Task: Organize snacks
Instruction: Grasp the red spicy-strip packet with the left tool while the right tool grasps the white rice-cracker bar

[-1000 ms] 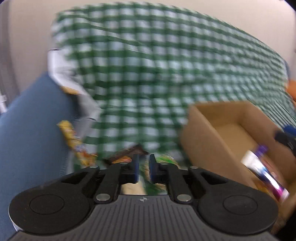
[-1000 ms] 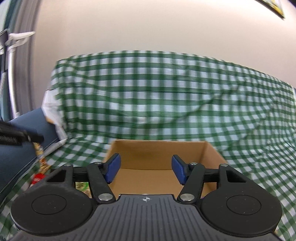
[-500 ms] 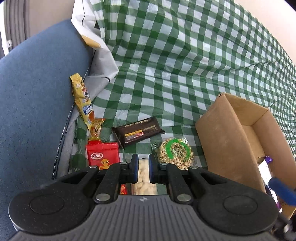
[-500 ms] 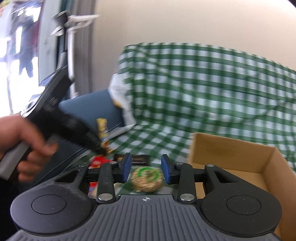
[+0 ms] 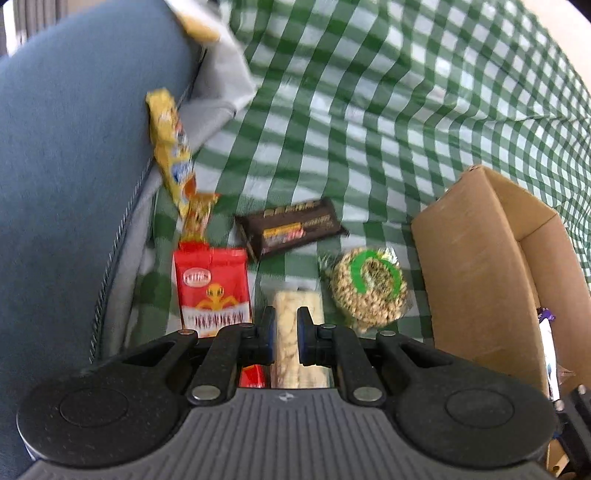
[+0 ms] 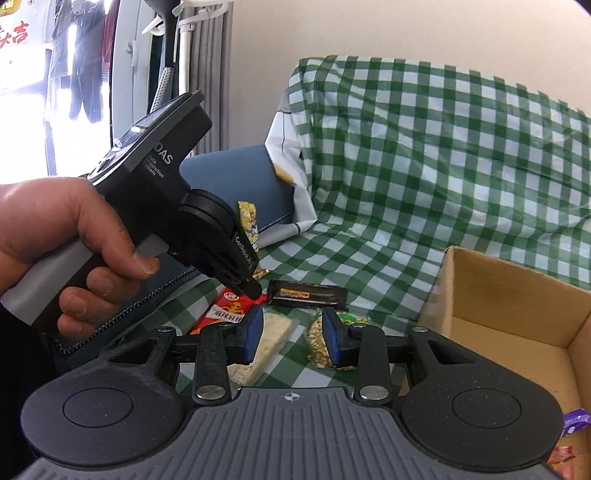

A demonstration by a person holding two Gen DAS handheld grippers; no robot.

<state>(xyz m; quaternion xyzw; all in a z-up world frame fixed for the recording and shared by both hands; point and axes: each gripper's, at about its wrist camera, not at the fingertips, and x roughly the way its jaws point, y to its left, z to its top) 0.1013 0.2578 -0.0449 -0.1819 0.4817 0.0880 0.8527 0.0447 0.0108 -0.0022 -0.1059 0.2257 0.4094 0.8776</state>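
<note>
Six snack packs lie on the checked cloth (image 5: pixel 369 110): a yellow packet (image 5: pixel 168 147), a small orange packet (image 5: pixel 199 214), a red packet (image 5: pixel 212 286), a dark bar (image 5: pixel 291 227), a pale cracker pack (image 5: pixel 295 332) and a round nut cake (image 5: pixel 365 288). One cardboard box (image 5: pixel 476 266) stands just beside the nut cake, toward the cloth's right side, with a purple wrapper (image 6: pixel 574 421) inside.

The left gripper (image 5: pixel 286 332) is all but shut and holds nothing, its tips above the cracker pack; a second ago it pointed higher, at the draped cloth. The right gripper (image 6: pixel 291 339) is partly open and empty, narrower than a second ago, and now faces the snacks, not the box.

The cloth covers a blue sofa (image 5: pixel 74 184) against a plain cream wall (image 6: pixel 369 29), with grey curtains (image 6: pixel 207 74) at the left.
</note>
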